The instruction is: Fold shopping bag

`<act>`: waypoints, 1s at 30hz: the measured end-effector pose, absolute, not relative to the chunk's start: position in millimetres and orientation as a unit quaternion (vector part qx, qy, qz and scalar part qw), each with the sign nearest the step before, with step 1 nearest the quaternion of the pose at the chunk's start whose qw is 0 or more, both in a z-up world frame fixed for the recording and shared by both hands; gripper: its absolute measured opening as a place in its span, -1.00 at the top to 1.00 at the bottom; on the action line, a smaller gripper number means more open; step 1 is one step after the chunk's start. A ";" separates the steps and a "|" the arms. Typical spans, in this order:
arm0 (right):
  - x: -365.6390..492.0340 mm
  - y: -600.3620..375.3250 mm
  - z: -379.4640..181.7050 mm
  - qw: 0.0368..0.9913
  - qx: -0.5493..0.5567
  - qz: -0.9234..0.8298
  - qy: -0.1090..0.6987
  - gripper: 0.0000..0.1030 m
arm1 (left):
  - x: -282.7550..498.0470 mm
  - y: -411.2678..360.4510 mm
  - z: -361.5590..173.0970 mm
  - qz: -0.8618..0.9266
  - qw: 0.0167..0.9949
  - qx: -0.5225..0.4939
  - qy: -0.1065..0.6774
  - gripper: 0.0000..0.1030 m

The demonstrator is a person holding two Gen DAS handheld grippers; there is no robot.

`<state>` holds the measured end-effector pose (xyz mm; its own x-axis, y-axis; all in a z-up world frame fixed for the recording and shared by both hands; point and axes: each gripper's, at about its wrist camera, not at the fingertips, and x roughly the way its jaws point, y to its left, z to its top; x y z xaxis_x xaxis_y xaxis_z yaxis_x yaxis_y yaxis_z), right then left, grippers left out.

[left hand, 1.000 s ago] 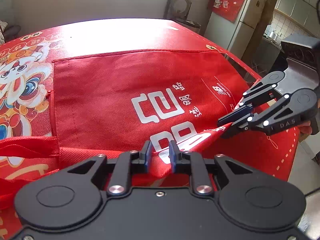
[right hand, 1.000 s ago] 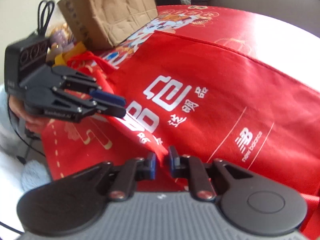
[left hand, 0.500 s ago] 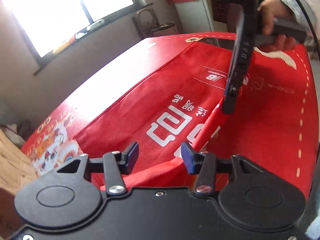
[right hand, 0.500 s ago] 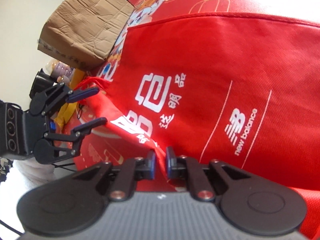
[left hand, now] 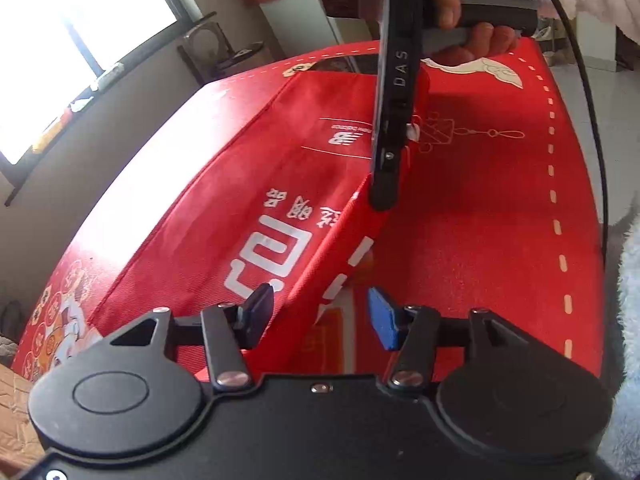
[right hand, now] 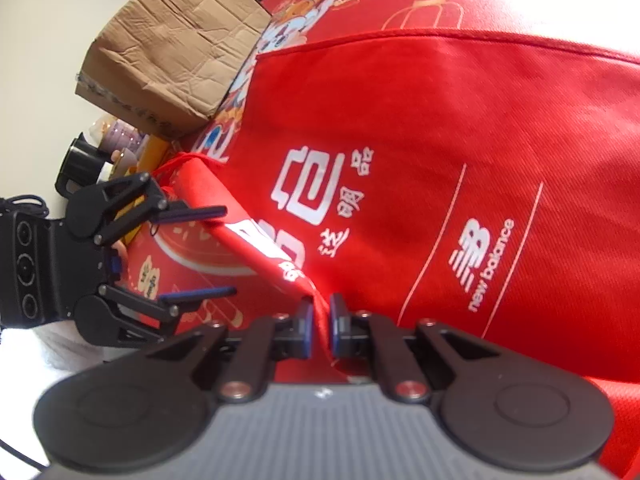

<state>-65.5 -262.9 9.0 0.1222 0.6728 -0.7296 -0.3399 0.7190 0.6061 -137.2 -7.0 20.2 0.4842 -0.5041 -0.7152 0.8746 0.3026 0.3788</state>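
Note:
A red fabric shopping bag (left hand: 256, 184) with white characters and a logo lies flat on a red printed tablecloth (left hand: 500, 216). Its near edge is lifted into a ridge. My right gripper (right hand: 320, 326) is shut on that edge of the shopping bag (right hand: 400, 152); from the left wrist view it (left hand: 382, 200) comes down from above, held by a hand. My left gripper (left hand: 320, 314) stands open with the raised fold between its blue pads, not pinched. In the right wrist view the left gripper (right hand: 220, 250) is open at the left beside the bag's edge.
A brown cardboard box (right hand: 172, 56) sits at the table's far end, with small jars and clutter (right hand: 116, 148) beside it. A window (left hand: 72, 40) and a chair (left hand: 212, 52) stand beyond the table. A fuzzy sleeve (left hand: 628, 300) is at the right edge.
My left gripper has let go of the bag's edge and opened wide. The right gripper keeps its hold and has lifted the edge higher.

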 end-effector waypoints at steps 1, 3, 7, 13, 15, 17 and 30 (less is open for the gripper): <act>-65.6 -263.0 9.1 0.735 0.146 0.345 0.566 0.87 | -136.2 -8.2 18.6 -0.447 0.768 0.391 0.242 0.00; -65.2 -262.8 9.3 0.734 0.145 0.347 0.566 0.86 | -125.7 -8.4 15.9 -0.449 0.765 0.373 0.273 0.17; -65.3 -261.7 10.5 0.735 0.138 0.351 0.564 0.83 | -96.0 4.3 22.0 -0.449 0.771 0.275 0.359 0.64; -64.5 -269.4 4.9 0.730 0.164 0.355 0.560 0.83 | -52.1 24.8 19.1 -0.432 0.768 0.099 0.463 0.62; -64.0 -272.8 2.3 0.728 0.177 0.357 0.559 0.84 | -38.8 33.3 16.1 -0.422 0.760 0.036 0.493 0.58; -63.5 -276.2 -0.3 0.725 0.189 0.358 0.558 0.84 | -24.2 44.8 9.1 -0.423 0.741 -0.029 0.521 0.58; -55.5 -285.6 -5.9 0.707 0.225 0.365 0.562 0.85 | -0.6 57.7 -3.1 -0.391 0.693 -0.149 0.588 0.56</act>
